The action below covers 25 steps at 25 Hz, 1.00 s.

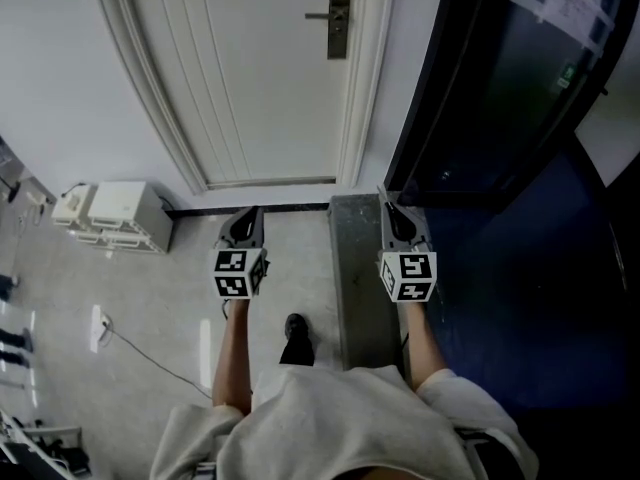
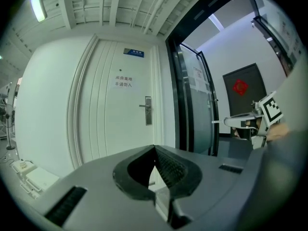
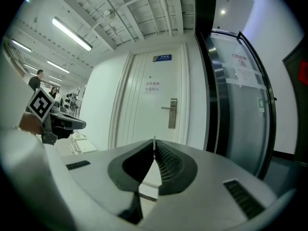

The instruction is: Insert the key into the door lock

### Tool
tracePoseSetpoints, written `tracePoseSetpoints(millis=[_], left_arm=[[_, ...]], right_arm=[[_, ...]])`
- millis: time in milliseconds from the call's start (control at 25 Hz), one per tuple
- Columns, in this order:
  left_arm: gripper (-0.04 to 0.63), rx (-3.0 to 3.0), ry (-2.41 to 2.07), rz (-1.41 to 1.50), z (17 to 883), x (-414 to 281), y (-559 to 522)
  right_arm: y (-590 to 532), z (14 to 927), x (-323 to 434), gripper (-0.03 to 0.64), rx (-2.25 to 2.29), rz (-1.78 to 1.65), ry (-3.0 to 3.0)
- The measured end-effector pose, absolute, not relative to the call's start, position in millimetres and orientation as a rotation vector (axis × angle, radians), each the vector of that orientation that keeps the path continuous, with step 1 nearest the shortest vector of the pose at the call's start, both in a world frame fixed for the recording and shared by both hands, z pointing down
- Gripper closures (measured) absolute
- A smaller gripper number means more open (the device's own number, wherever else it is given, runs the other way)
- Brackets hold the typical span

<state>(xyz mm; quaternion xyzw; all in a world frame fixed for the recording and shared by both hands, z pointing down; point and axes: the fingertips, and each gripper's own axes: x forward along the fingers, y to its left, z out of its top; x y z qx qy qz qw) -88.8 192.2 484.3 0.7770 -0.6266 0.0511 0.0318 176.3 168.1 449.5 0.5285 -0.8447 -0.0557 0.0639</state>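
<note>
A white door stands ahead, with a metal lock plate and lever handle on its right side; the same lock shows in both gripper views, still well away from both grippers. My right gripper is shut on a thin key whose blade sticks out past the fingertips toward the door. In the left gripper view, the right gripper also appears at the right edge. My left gripper is shut with nothing in it, level with the right one.
A dark glass door and frame fills the right side. A grey strip runs along the floor between the grippers. A white box and a cable lie on the floor at left. My shoe is below.
</note>
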Motion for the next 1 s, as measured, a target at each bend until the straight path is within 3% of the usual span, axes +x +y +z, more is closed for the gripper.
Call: tracePoseSetpoints(millis=[400,1000], left_arm=[[0.578,2.412,-1.900,0.116,461.2,-162.8,55.8],[0.578,2.495,-1.798,0.145,462.8,-192.6,-79.5]], right_arm=[[36.8,416.8,101.2,0.588,1.615,-0.217,-2.519],[-83.5,427.1,72.2,0.588,1.723,-0.159,-2.451]])
